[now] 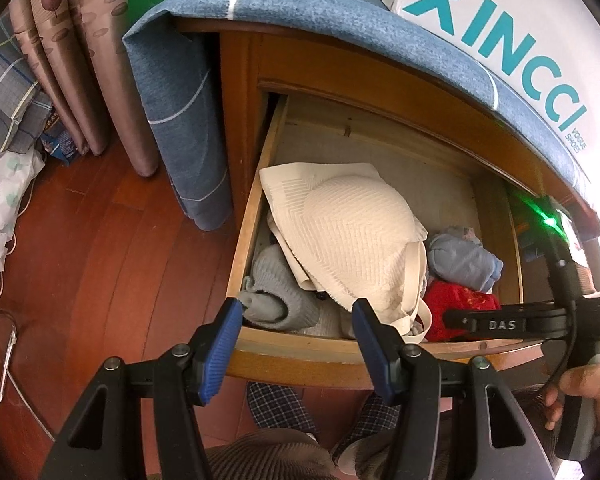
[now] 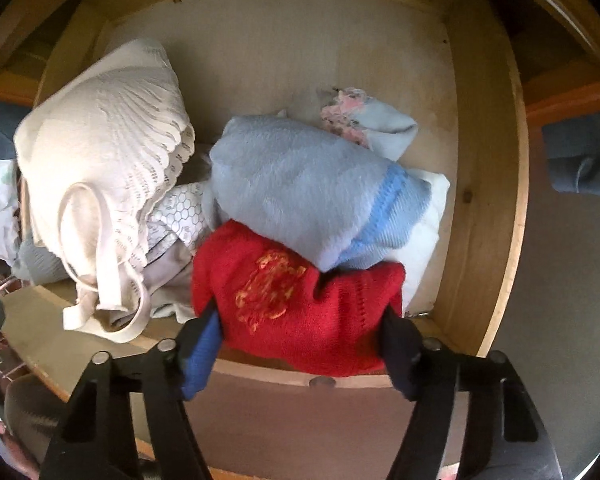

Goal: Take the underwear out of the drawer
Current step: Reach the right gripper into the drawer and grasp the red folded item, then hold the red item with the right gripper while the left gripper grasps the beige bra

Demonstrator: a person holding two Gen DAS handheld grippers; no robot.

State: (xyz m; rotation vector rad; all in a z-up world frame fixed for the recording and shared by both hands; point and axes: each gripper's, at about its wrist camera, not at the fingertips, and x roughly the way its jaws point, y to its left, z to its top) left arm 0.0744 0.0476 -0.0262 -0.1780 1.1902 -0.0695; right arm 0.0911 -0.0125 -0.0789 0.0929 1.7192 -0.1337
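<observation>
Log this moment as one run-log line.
drawer: open | right gripper: closed on red garment | left gripper: open, empty

the drawer (image 2: 496, 208) is sitting open below the right gripper (image 2: 300, 332), whose 2 fingers are flanking the knitted garment (image 2: 300, 312) at the front wall. just beyond it the fleece bundle (image 2: 300, 188) is lying, partly overlapping it. to the gripper's left the bra (image 2: 104, 152) is resting on other clothes. the left gripper (image 1: 296, 344) is hovering before the drawer's front edge, left of the right one.
</observation>
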